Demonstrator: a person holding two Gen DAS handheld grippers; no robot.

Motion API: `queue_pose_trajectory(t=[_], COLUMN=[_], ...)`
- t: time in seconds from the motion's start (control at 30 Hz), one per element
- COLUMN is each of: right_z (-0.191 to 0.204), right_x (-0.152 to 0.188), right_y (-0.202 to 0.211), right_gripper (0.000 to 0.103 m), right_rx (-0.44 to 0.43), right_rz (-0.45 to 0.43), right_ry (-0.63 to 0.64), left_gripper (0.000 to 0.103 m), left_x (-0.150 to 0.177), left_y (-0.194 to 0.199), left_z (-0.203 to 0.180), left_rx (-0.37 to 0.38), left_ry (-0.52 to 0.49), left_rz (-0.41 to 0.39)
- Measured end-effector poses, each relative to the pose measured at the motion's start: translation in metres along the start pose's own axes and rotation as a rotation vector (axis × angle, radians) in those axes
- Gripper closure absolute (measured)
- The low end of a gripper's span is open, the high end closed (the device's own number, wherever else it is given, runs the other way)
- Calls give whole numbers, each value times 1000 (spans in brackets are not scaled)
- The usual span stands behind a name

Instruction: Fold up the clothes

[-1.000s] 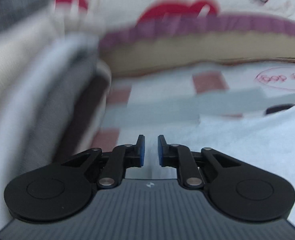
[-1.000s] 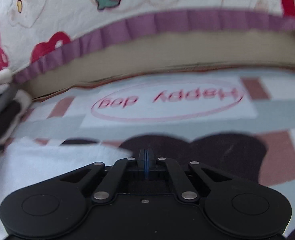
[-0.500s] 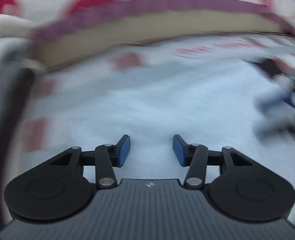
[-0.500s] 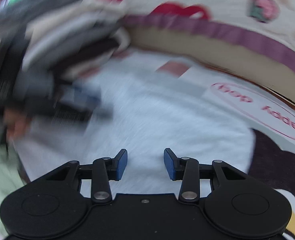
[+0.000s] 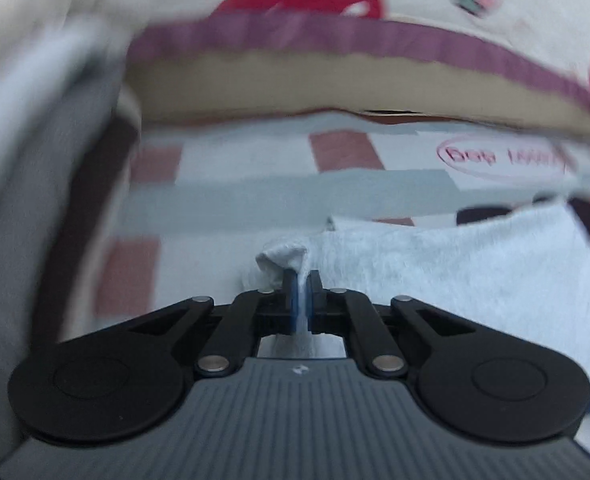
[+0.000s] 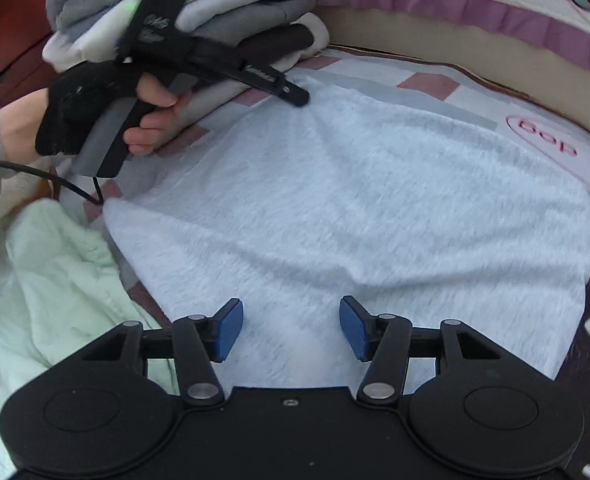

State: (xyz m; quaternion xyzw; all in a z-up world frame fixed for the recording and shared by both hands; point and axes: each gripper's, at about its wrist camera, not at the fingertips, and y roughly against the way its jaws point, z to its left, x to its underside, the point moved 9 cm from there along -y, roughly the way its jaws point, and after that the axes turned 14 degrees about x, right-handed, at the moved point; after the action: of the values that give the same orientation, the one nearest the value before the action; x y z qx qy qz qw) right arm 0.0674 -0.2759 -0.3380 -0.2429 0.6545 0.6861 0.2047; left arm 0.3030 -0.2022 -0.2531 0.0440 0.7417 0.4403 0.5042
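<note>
Fingers of the left gripper (image 5: 302, 285) are pressed together on a small bunched corner of a pale grey fleecy garment (image 6: 359, 208), with a tuft of the cloth sticking up just above the blue pads. The right gripper (image 6: 291, 326) hovers with its blue-padded fingers (image 6: 228, 328) spread wide apart, holding nothing, directly over the near edge of the same garment. The garment lies spread flat on a checked bedsheet (image 5: 231, 200) of white, grey and dusty pink squares, printed with a pink oval of lettering. In the right wrist view, a bare hand (image 6: 151, 120) grips the left gripper's handle at the garment's far left corner, beside a stack of folded clothes (image 6: 231, 12) in grey, cream and dark brown. A mint green cloth (image 6: 51, 280) lies crumpled just left of the garment. Behind the sheet runs a purple-edged quilt (image 5: 335, 32) with red and strawberry prints.
</note>
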Motion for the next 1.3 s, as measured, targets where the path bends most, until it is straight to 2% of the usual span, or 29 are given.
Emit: queue_pose_trajectory(t=[0.1, 0.2, 0.33, 0.47, 0.5, 0.57, 0.63, 0.73, 0.8, 0.83, 0.93, 1.0, 1.07, 1.13, 1.17, 1.23, 1.3], right_z=[2, 5, 8, 9, 9, 10, 10, 13, 24, 33, 62, 76, 87, 93, 84, 65, 46], right_x=[4, 9, 12, 7, 6, 2, -1, -10, -15, -17, -19, -21, -24, -25, -25, -26, -26], right_y=[2, 5, 5, 2, 1, 0, -2, -13, -19, -20, -23, -24, -25, -19, -16, -9, -2], right_gripper=[43, 36, 34, 33, 34, 45, 46, 44, 44, 43, 41, 36, 35, 36, 36, 38, 38], right_rx=[-14, -29, -40, -12, -3, 16, 35, 41, 18, 2, -41, -64, -91, -213, -192, -151, -109], right_rz=[6, 11, 22, 27, 28, 30, 31, 18, 13, 12, 4, -5, -9, 7, 1, -12, -24], right_ry=[-13, -27, -42, -44, -44, -44, -45, -111, -119, -105, -38, -10, 12, -5, -21, -53, -84], left_gripper=[99, 100, 100, 95, 95, 96, 96, 95, 94, 94, 94, 93, 93, 91, 87, 87, 87], left_x=[-9, -9, -7, -7, -7, -7, 1, 28, 52, 64, 92, 103, 110, 115, 117, 118, 113], left_y=[4, -3, -13, -3, 5, 22, 36, 48, 51, 52, 58, 71, 79, 86, 89, 94, 101], left_z=[-6, 5, 21, 23, 20, 7, -13, -37, -45, -45, -38, -35, -31, -27, -25, -22, -24], left_rx=[-47, -55, -77, -107, -122, -134, -92, 43, 100, 93, -22, -31, -51, -73, -81, -90, -70], left_ry=[-66, -19, 28, 97, 83, 25, -39, -27, 3, 25, 57, 125, 169, 207, 221, 235, 201], left_rz=[-25, -28, -28, -62, -78, -105, -99, -53, -1, 23, 57, 40, 60, 88, 94, 93, 57])
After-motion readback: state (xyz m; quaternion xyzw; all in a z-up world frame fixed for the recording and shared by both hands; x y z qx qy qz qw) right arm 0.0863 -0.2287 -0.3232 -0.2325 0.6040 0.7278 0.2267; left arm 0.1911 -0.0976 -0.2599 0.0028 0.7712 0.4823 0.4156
